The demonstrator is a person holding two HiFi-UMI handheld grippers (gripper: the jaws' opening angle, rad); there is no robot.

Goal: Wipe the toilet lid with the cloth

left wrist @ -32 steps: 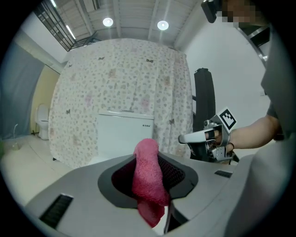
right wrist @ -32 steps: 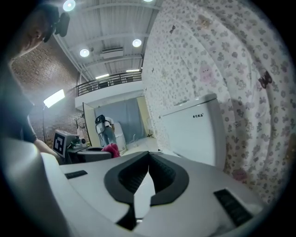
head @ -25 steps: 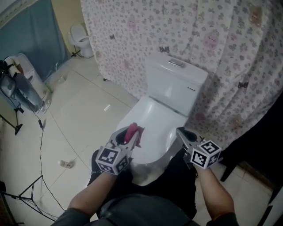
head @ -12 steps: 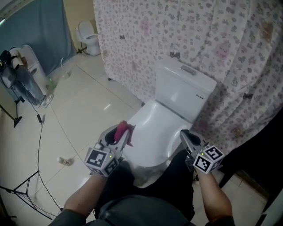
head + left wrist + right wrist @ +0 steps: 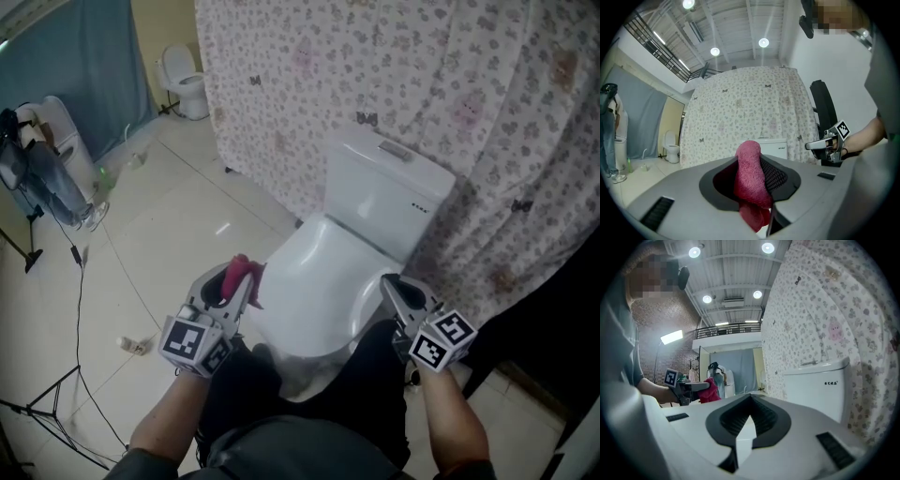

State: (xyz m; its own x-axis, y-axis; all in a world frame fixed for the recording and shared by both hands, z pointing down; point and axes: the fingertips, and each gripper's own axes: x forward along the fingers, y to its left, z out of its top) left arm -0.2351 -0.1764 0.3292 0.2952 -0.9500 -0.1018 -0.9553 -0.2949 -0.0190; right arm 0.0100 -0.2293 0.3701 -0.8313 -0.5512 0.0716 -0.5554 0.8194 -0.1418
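Plainly, no wiping is going on at this moment: the pink cloth [image 5: 750,176] is off the toilet lid [image 5: 323,281], and the lid shows neither smear nor wet track, so I cannot tell how much of it, if any, has been wiped. I judge the whole pass over the lid as left to do.

The left gripper [image 5: 232,284] has its fingers closed on the cloth. The left gripper view shows the folded terry wedged between the dark ribbed pads, one end bulging up past the tips and the other hanging below them. The cloth is in the air just outside the lid's left front edge, touching nothing but the pads.

The right gripper [image 5: 392,286] has its jaws drawn together with nothing between them. It hovers by the lid's right front edge, tips aimed toward the tank [image 5: 380,192].

The lid is closed, white and glossy, with the person standing at its front rim. Behind the tank hangs a flowered curtain [image 5: 422,84]. The tiled floor [image 5: 159,244] runs off left to a second toilet [image 5: 183,80] by the far wall.
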